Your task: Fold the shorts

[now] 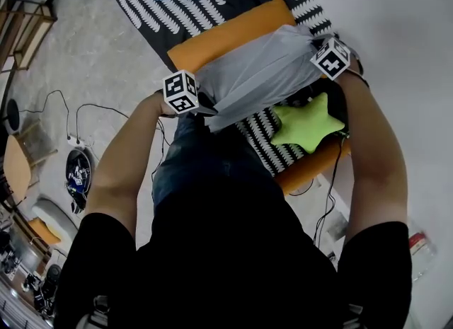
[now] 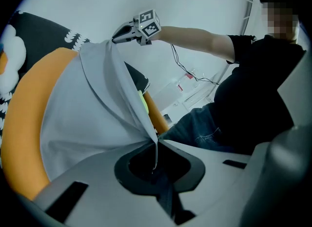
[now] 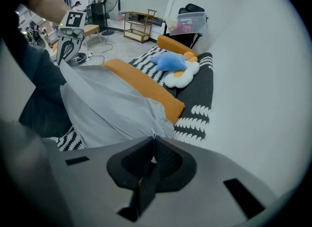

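Note:
The light grey shorts [image 1: 256,74] hang stretched in the air between my two grippers, above an orange pad [image 1: 233,34] on a black-and-white patterned mat. My left gripper [image 1: 205,110] is shut on one corner of the shorts [image 2: 92,118]; the cloth runs into its closed jaws. My right gripper [image 1: 315,66] is shut on the opposite corner of the shorts [image 3: 112,109], with a pinch of fabric in its jaws. In the left gripper view the right gripper [image 2: 117,38] holds the far corner up. In the right gripper view the left gripper [image 3: 65,54] holds the other end.
A green star cushion [image 1: 306,124] lies on the mat under my right arm. A blue star cushion [image 3: 170,61] and a white-and-orange cushion [image 3: 181,77] lie at the far end of the mat [image 3: 200,89]. A white wall runs along the mat. Cables and a shelf stand on the floor.

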Demonstrator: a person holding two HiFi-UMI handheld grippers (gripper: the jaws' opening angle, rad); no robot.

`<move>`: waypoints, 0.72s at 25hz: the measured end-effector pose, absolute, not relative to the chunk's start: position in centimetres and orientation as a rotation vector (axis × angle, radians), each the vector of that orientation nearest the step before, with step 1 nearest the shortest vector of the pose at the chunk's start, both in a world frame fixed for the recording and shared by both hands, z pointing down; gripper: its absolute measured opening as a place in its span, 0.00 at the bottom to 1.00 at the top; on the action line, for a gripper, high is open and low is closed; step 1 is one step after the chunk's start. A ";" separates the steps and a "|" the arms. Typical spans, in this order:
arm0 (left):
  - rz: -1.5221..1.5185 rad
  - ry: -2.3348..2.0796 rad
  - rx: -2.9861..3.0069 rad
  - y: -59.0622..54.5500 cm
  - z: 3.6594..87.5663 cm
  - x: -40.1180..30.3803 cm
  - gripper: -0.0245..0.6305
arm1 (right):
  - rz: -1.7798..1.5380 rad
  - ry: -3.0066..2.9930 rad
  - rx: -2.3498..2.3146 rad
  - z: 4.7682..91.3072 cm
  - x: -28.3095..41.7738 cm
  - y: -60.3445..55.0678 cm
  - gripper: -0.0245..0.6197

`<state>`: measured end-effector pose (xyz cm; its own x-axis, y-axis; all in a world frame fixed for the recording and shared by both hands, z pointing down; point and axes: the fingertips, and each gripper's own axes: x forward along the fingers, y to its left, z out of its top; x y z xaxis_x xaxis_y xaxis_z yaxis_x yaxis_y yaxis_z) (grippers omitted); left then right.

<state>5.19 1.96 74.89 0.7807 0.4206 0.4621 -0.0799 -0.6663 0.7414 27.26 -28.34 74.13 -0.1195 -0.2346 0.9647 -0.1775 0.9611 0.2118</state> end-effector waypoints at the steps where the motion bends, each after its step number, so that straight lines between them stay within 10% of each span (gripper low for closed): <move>1: 0.802 0.250 2.173 2.3 75.0 5.6 0.07 | -0.048 -1.696 0.313 74.4 27.8 -27.9 0.05; 18: 0.824 0.170 2.192 7.2 79.2 9.9 0.07 | -0.037 -1.629 0.343 79.2 32.8 -23.0 0.05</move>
<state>9.85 7.15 79.17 0.7817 0.3655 0.5054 -0.1348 -0.6922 0.7090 32.81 -23.04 79.24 -0.0473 -0.2424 0.9690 -0.1986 0.9530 0.2287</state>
